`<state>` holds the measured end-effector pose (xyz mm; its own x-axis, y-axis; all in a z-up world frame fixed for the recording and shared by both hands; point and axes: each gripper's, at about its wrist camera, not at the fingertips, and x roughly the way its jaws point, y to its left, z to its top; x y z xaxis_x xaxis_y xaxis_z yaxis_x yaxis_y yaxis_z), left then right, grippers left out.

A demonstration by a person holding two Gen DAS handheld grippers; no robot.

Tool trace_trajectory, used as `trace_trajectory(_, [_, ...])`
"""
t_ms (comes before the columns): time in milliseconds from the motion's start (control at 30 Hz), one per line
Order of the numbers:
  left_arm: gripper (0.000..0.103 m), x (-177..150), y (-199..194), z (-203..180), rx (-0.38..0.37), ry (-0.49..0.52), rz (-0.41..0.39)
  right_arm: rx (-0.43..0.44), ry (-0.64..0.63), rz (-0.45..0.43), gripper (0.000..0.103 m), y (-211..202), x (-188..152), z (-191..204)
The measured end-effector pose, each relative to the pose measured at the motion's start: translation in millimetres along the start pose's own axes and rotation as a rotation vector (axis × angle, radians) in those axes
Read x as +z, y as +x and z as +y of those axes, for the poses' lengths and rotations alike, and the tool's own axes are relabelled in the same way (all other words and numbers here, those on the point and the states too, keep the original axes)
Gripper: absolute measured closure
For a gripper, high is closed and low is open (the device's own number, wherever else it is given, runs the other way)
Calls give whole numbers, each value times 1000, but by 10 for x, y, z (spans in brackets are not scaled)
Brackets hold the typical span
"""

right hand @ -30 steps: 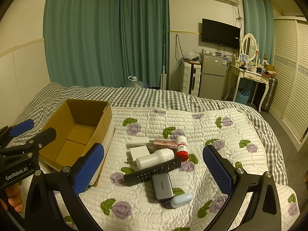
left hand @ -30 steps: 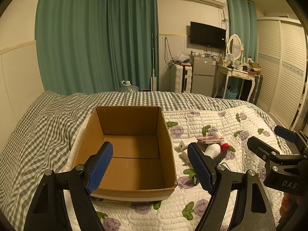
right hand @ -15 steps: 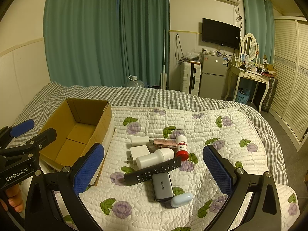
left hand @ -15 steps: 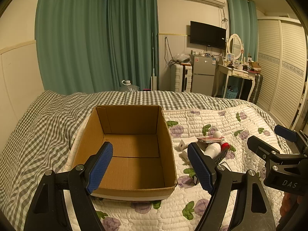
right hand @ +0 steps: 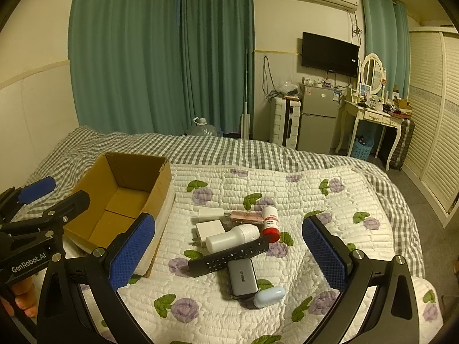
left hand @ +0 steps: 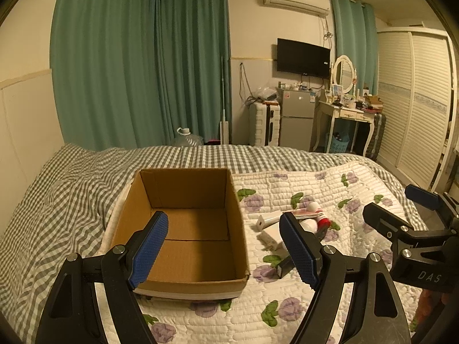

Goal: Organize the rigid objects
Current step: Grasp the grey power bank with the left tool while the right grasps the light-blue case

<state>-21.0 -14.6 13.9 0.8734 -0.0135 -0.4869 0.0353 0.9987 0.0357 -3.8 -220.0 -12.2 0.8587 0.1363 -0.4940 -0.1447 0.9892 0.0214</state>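
Note:
An empty cardboard box point(left hand: 183, 229) point(right hand: 120, 197) sits on the quilted bed. To its right lies a pile: a black remote point(right hand: 229, 256), a grey power bank point(right hand: 243, 278), a pale blue case point(right hand: 269, 296), a white bottle point(right hand: 232, 238), a red-capped bottle point(right hand: 270, 223), two white chargers point(right hand: 209, 228) and a pink item point(right hand: 247, 217). My left gripper point(left hand: 223, 246) hovers open over the box's near edge. My right gripper point(right hand: 229, 255) hangs open above the pile, holding nothing.
The floral quilt point(right hand: 330, 209) covers the bed's right half, a grey checked blanket point(left hand: 57, 200) the left. Behind the bed are green curtains point(right hand: 172, 57), a white suitcase point(right hand: 287, 123), a small fridge point(right hand: 315, 123) and a dressing table point(right hand: 373, 117). A slatted wardrobe point(right hand: 436, 129) stands right.

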Motion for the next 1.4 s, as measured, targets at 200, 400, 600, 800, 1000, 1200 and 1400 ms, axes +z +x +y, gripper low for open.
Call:
trace_trajectory(200, [20, 14, -93, -135, -22, -2, 4, -70, -8, 30, 0, -190, -3, -310])
trace_trajectory(400, [20, -284, 156, -509, -72, 43, 119, -121, -55, 172, 0, 30, -228, -662])
trace_trajectory(600, [20, -693, 487, -773, -99, 97, 229, -21, -90, 383, 10, 557, -615, -694])
trace_trajectory(800, [20, -909, 783, -739, -53, 109, 314, 28, -170, 546, 19, 1050, -858, -527])
trace_trajectory(1000, [20, -947, 918, -758, -45, 115, 339, 32, -198, 642, 25, 1390, -992, -500])
trace_trajectory(1200, [20, -953, 964, -819, -43, 123, 348, 51, -204, 678, 52, 1462, -998, -513])
trace_trajectory(1400, [20, -899, 963, -932, -56, 145, 340, 61, -142, 569, 52, 1193, -751, -629])
